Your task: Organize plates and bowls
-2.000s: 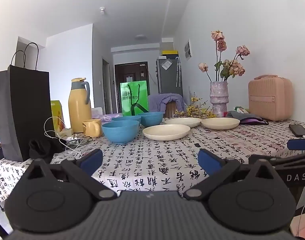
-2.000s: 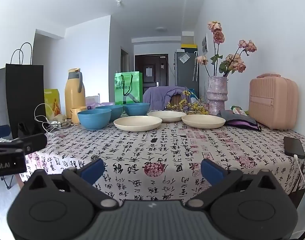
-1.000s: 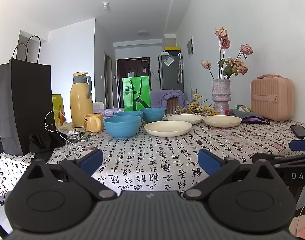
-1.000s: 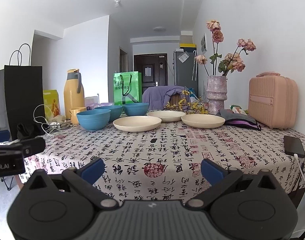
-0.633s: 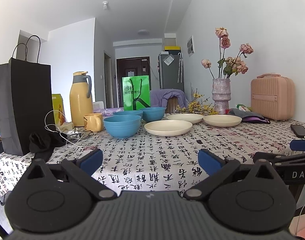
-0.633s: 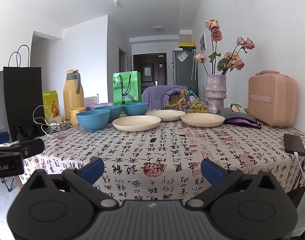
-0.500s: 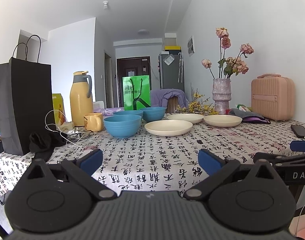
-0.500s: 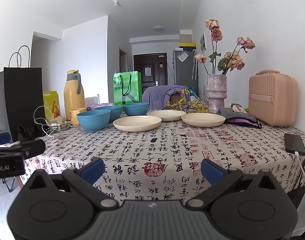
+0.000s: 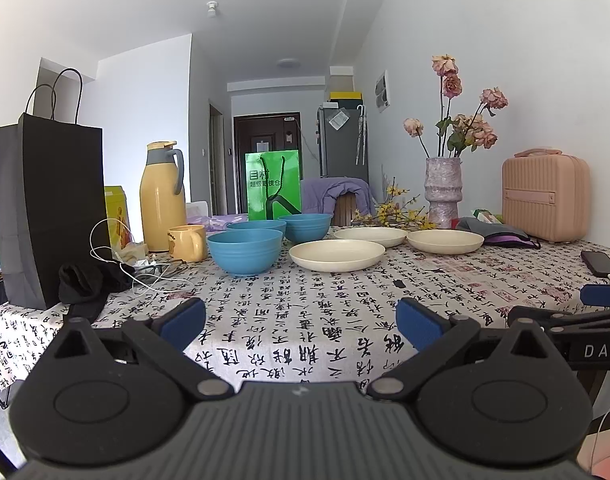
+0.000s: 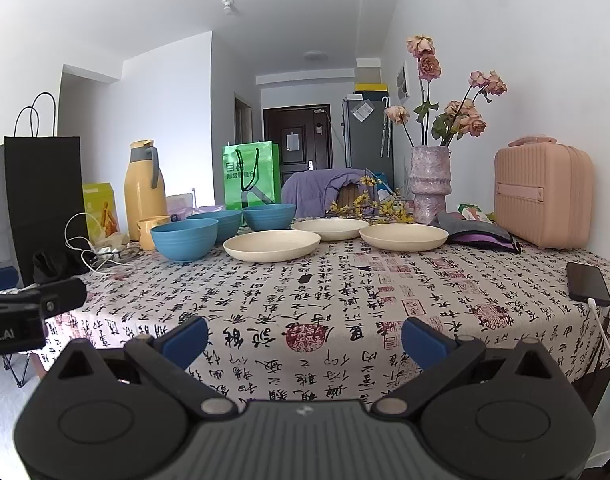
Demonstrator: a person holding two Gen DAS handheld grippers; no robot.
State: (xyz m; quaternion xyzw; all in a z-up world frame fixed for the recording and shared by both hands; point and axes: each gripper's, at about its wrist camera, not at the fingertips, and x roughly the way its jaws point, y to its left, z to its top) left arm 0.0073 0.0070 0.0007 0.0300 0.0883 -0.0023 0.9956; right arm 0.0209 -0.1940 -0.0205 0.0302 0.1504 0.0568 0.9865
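Well beyond both parted jaws, bowls (image 9: 245,249).

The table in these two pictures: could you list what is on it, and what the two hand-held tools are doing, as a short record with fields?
bowls: three blue bowls, standing separately, none stacked
plates: three cream plates, separate, right of the bowls
left side of table: black paper bag, yellow jug, yellow mug, white cables
right side of table: vase of dried roses, pink case, phone
cover: tablecloth printed with black characters
left gripper: fingers apart, empty, at the near edge
right gripper: fingers apart, empty, at the near edge
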